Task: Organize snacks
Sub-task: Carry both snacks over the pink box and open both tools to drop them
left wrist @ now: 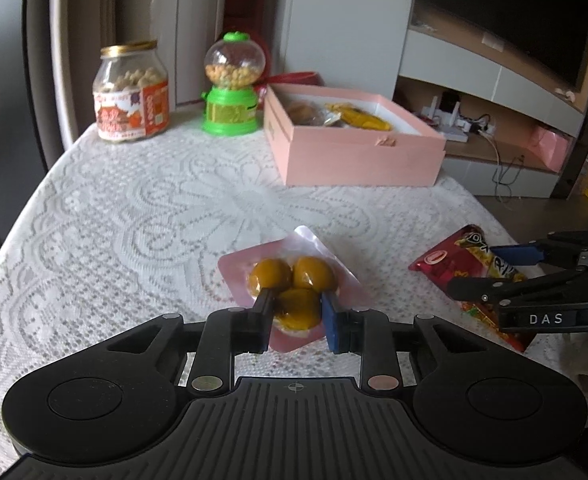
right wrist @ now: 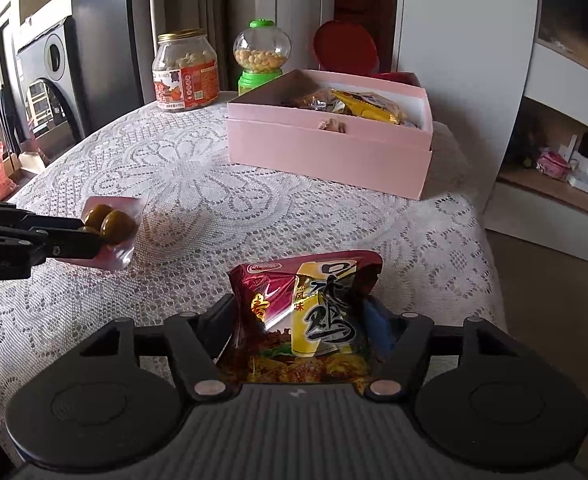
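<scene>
A pink packet of three round yellow-brown snacks (left wrist: 294, 276) is pinched at its near end by my left gripper (left wrist: 297, 301), which is shut on it just above the lace tablecloth (left wrist: 134, 208). From the right wrist view the same packet (right wrist: 112, 222) hangs at the left gripper's tips (right wrist: 94, 236). A red and yellow snack bag (right wrist: 309, 300) bulges up crumpled between the fingers of my right gripper (right wrist: 299, 316), which is shut on it. In the left wrist view that bag (left wrist: 445, 264) and right gripper (left wrist: 489, 270) lie at the right table edge.
An open pink box (right wrist: 325, 156) with several wrapped snacks inside stands at the back right of the table. Behind it is a red lid (right wrist: 345, 46). A glass jar of snacks (right wrist: 186, 72) and a green candy dispenser (right wrist: 260, 58) stand at the back. The floor drops off right.
</scene>
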A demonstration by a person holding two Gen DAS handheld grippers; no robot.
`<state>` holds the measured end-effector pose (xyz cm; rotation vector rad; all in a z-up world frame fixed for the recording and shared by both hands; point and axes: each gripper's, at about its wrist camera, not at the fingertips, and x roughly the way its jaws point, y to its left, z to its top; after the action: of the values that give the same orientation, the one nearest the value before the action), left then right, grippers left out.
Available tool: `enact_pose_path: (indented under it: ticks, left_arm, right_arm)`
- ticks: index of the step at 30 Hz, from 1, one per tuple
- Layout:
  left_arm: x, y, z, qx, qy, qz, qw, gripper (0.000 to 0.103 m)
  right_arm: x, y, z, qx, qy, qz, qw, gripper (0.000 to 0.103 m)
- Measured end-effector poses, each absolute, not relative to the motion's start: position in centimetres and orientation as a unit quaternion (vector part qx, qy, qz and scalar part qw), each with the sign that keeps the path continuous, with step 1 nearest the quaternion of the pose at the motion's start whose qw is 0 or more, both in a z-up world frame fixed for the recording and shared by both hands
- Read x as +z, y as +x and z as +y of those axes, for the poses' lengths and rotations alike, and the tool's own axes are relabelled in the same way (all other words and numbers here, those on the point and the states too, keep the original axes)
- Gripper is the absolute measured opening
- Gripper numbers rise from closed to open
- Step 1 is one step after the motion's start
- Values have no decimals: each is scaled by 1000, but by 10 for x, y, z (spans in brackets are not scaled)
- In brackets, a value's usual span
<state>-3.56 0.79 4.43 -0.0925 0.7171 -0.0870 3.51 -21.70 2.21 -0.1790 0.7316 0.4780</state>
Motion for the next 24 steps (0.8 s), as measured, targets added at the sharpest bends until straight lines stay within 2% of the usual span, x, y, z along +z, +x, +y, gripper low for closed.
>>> enact_pose_path:
  ticks: [9,14,19,24]
  left_arm:
    - [60,-28,-13,-71,-27,332,940,30]
    - [89,1,-24,-98,-9,302,948,31]
    - [143,78,-29,-114,-22,218,969,31]
    - [118,160,-16,-124,-120,239,956,31]
  right_arm:
    - [44,28,-227,228,-80,327,914,66]
    - [63,29,-238,224,-73,304,923,66]
    - [74,38,-242,209,-74,295,929,66]
    - [72,45,-243,192,-71,306,930,66]
